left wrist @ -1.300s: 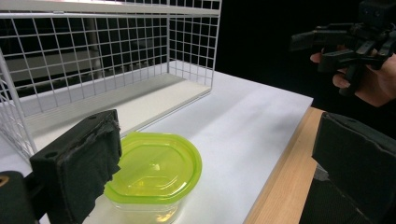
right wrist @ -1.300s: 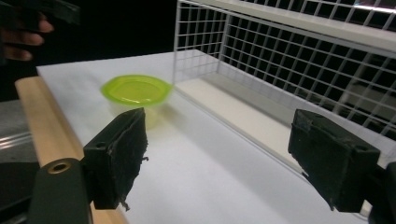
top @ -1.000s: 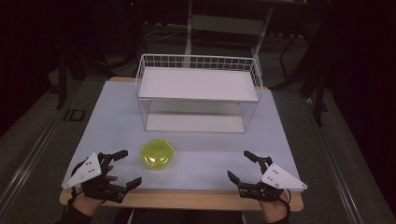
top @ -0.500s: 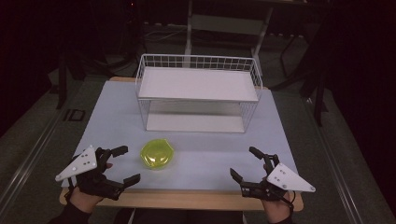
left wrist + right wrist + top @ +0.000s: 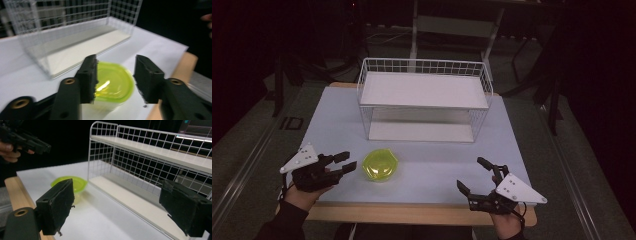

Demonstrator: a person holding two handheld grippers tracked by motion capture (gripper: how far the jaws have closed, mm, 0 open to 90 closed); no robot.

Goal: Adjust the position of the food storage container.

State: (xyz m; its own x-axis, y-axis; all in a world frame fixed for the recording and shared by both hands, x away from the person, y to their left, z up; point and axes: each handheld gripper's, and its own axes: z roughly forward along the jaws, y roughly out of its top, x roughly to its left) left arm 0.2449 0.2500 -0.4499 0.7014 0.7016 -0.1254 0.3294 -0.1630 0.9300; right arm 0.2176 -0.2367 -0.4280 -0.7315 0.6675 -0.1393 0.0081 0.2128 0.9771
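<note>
Yellow-green translucent plastic marks the lidded bowl (image 5: 380, 164), which sits flat on the white tabletop (image 5: 432, 165) with its lid facing up, in front of the wire rack (image 5: 424, 100). Its outline is a rounded polygon with no clear long axis. In the high view the left claw (image 5: 346, 163) lies just beside the bowl, pointing at it; its jaws have just been closing, with nothing between them. The right claw (image 5: 472, 175) rests well apart near the front edge, spread wide and empty.

Left gripper view: the bowl (image 5: 113, 82), glossy and blurred, sits beyond the narrowed jaws, untouched.

Right gripper view: matte black pads stand far apart; the bowl (image 5: 73, 183) sits beside the rack's (image 5: 150, 152) thin white grid.
</note>
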